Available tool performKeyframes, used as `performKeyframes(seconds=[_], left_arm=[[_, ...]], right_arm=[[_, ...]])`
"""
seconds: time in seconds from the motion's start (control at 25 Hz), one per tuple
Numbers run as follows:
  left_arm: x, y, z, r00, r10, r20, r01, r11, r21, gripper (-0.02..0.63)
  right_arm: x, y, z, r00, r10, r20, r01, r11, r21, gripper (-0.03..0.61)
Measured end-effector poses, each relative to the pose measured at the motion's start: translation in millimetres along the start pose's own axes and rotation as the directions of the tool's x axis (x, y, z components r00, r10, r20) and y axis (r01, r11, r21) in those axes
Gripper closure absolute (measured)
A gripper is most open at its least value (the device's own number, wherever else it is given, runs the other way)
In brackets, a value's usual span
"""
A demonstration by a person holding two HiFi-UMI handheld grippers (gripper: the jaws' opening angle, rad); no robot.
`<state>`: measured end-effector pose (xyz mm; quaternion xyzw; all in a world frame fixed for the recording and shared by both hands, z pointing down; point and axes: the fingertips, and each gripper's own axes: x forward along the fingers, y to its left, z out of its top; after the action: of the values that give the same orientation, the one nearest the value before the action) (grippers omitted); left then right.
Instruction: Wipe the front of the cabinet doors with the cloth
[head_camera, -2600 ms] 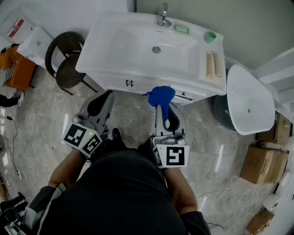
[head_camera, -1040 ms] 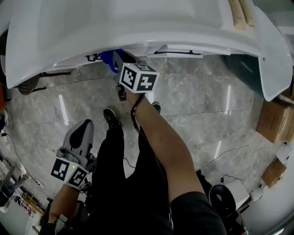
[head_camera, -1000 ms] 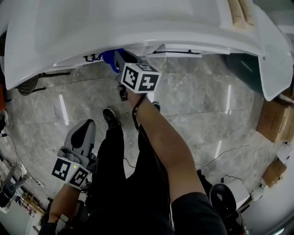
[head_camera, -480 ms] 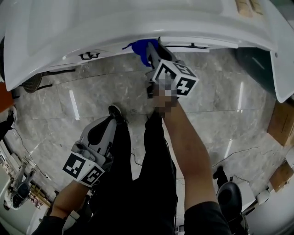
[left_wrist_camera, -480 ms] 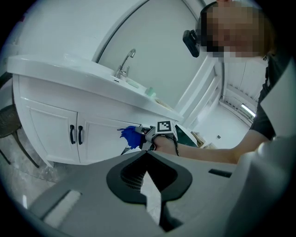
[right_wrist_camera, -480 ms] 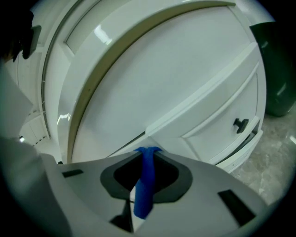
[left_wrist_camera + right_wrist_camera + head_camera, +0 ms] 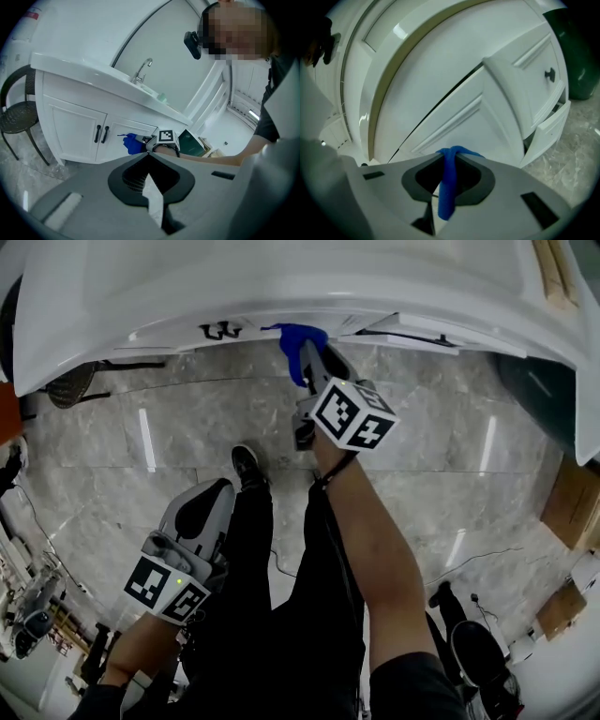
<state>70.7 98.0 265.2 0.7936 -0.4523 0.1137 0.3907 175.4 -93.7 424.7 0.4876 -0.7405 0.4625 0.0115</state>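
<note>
R gripper (image 7: 450,153): fingers clamped on blue cloth (image 7: 447,187), strip of it running back betw them. Cloth bunched at tips, pressed vs front of white cabinet door (image 7: 454,105), just right of black door handles (image 7: 101,134), under washbasin (image 7: 281,277). Drawer (image 7: 551,119) further right stands ajar. L gripper (image 7: 149,155) hangs low beside person's leg, well apart from cabinet; fingers together, nothing betw them. Grey stone-look floor (image 7: 187,437) below.
</note>
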Motion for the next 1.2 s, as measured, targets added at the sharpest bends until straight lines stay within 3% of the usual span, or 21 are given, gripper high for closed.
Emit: performKeyframes(seconds=[0.2,0.52,0.8,1.04,1.2], left_arm=[[-39.3,45.7,6.9,0.999,0.039,0.016,-0.039,0.999,-0.004,0.615],[-47.3,80.6,-11.0,0.996,0.085,-0.008,-0.085,0.996,-0.010,0.615],[7.3,30.7,-22.1,0.999,0.043,-0.023,-0.043,0.999,-0.025,0.615],[51.6,-6.7,-25.9,1.000,0.008,-0.027,-0.008,0.999,-0.034,0.615],[67.5,-23.7,-27.9,0.999,-0.013,-0.044,0.012,1.000,-0.024,0.615]], right_arm=[[59.9,67.8,-49.3,0.996,0.061,-0.066,-0.063,0.998,-0.028,0.522],[99.8,84.4,-66.2,0.990,0.107,-0.093,-0.099,0.992,0.082,0.522],[73.6,22.8,-24.0,0.993,0.088,-0.074,-0.083,0.994,0.078,0.522],[41.5,-48.6,13.1,0.998,0.017,-0.057,-0.014,0.999,0.046,0.522],[26.5,-73.2,27.7,0.999,-0.015,-0.046,0.015,1.000,0.006,0.522]])
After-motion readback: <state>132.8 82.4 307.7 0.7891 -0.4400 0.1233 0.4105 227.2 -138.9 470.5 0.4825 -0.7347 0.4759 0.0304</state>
